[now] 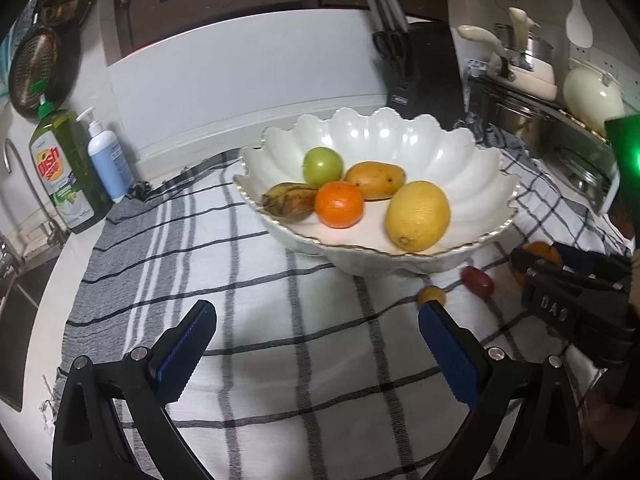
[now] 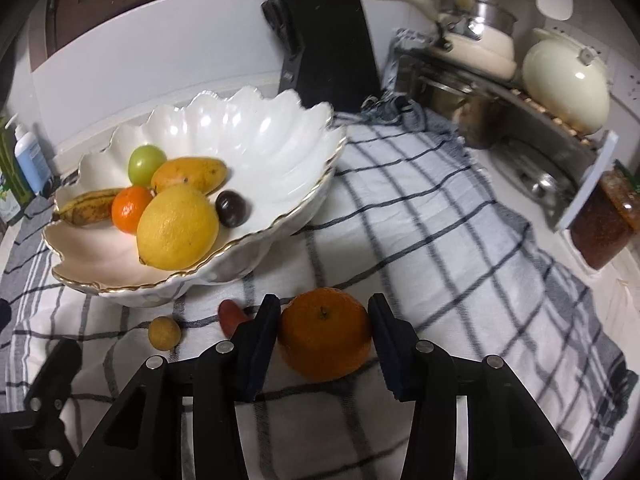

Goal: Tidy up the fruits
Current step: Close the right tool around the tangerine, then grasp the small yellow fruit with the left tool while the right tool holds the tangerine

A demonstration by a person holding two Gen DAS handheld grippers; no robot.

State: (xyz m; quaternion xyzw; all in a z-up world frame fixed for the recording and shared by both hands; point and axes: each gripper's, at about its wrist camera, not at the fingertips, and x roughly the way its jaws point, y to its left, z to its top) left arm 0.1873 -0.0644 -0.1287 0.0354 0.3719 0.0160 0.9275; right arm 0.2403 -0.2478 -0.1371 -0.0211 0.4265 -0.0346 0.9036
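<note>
Right hand-held gripper (image 2: 324, 330) down over the loose orange (image 2: 325, 334) on the checked cloth (image 2: 440, 248) covering the bench, just in front of the scalloped white bowl (image 2: 280, 128); pads flanking the fruit at its widest part, contact not quite certain. Left hand-held gripper (image 1: 316, 344) wide and empty above the cloth. Probably firm, fairly light, round and prone to rolling, so best taken across the middle with moderate squeeze.

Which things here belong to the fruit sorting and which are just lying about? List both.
For the job:
bowl
orange between the right gripper pads
red fruit
small yellow fruit
lemon
left gripper, open

Lying about:
knife block
kettle
dish soap
</note>
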